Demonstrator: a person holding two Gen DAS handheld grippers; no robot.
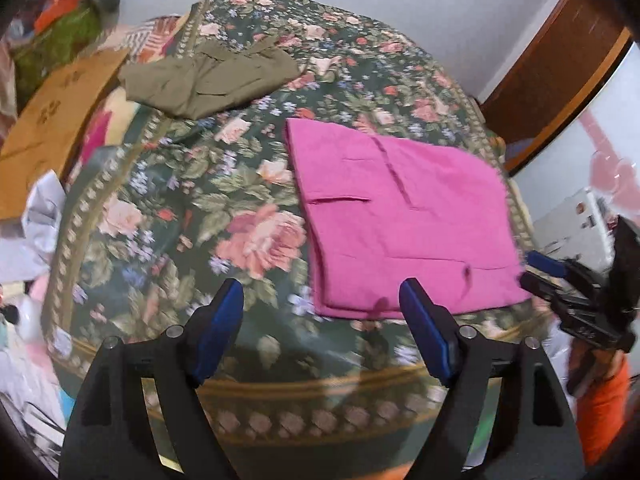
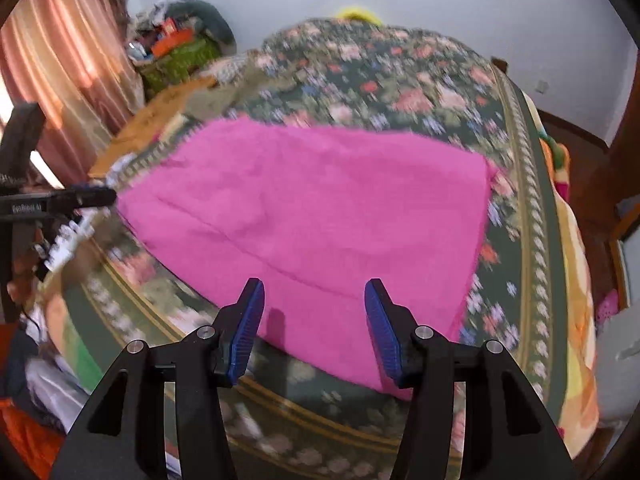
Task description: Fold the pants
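Observation:
Pink pants (image 1: 404,216) lie folded into a flat rectangle on the floral bedspread (image 1: 192,208). They also fill the middle of the right wrist view (image 2: 312,216). My left gripper (image 1: 322,288) is open and empty, hovering above the bed just off the pants' near left corner. My right gripper (image 2: 314,292) is open and empty above the pants' near edge. It also shows at the right edge of the left wrist view (image 1: 538,270). The left gripper shows at the left edge of the right wrist view (image 2: 108,196).
Folded olive-green pants (image 1: 208,76) lie at the far left of the bed. A cardboard box (image 1: 52,120) and piled clothes (image 1: 60,28) sit left of the bed. A wooden door frame (image 1: 556,76) stands at the right.

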